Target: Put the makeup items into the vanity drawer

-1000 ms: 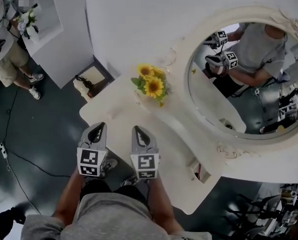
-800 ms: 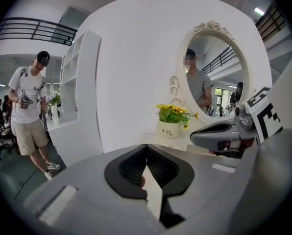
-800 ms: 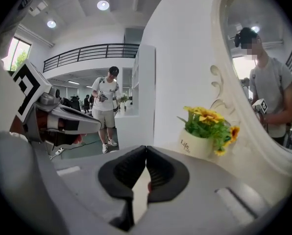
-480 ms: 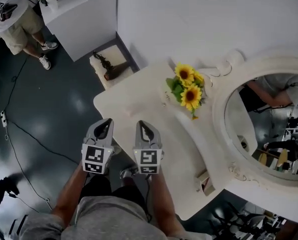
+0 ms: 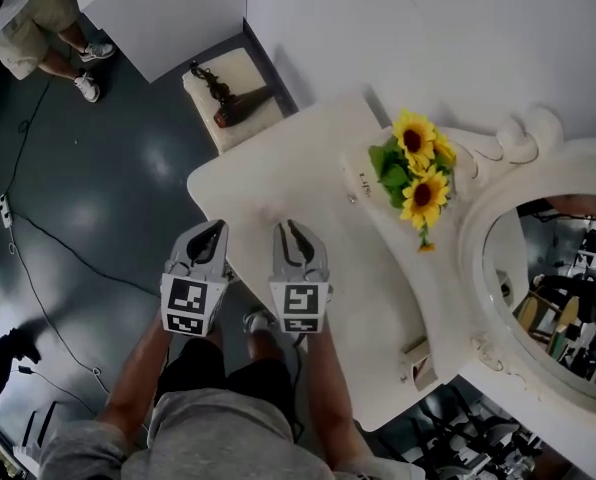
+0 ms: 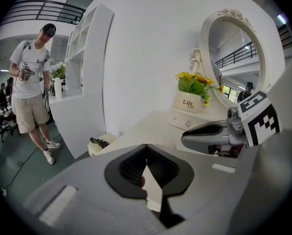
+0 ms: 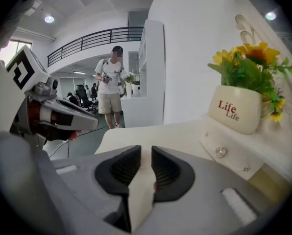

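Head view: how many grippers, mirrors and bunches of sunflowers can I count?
Grippers: 2, the left gripper and the right gripper, whose jaws have just been opening, with nothing between them.
Mirrors: 1, the mirror.
Sunflower bunches: 1, the sunflowers.
Total: 4.

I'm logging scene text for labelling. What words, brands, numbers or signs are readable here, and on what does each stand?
"Life", with a smaller "Life" under it: on the cream flower pot that holds the sunflowers.
Print on the bystander's white T-shirt: too small to read.
Marker cubes: black-and-white square patterns only, no words or numbers.
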Motion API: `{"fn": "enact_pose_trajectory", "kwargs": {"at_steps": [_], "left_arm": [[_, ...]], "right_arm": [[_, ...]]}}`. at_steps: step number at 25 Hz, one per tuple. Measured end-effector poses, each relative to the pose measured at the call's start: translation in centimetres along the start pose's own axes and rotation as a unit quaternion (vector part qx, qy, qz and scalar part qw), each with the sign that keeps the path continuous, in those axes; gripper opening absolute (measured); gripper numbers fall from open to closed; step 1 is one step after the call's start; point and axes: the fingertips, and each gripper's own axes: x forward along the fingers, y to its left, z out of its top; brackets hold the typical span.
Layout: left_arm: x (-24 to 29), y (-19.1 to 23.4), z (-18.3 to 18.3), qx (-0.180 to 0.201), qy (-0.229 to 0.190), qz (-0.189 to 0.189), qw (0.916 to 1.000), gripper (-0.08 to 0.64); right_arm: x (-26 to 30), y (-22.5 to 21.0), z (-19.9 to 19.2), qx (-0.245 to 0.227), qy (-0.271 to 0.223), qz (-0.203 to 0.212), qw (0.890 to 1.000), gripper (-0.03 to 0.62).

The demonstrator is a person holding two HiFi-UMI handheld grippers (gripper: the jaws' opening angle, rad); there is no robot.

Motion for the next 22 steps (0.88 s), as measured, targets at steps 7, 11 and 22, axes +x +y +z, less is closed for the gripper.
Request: {"fn": "enact_pose_trajectory", "kwargs": {"at_steps": [7,11,22], "left_arm": [[0.2,0.5,-1.2,-0.011,0.014,0.003,0.9998,0.011],[0.5,0.5,-1.6,-0.011,0.017,0.003,0.9998,0.011],[0.1,1.1,-2.0,-0.011,0.02,0.008,0.9997,0.011]], "right_arm": [[2.0,0.9,-1.5,-0.002,0.027,0.032,0.999,0.224],[2.7,0.9,-1.8,-0.002,0.035,0.035,0.999,0.224],[3.4,1.0,-2.2,-0.011,0.047,0.032,0.998,0.118]]}}
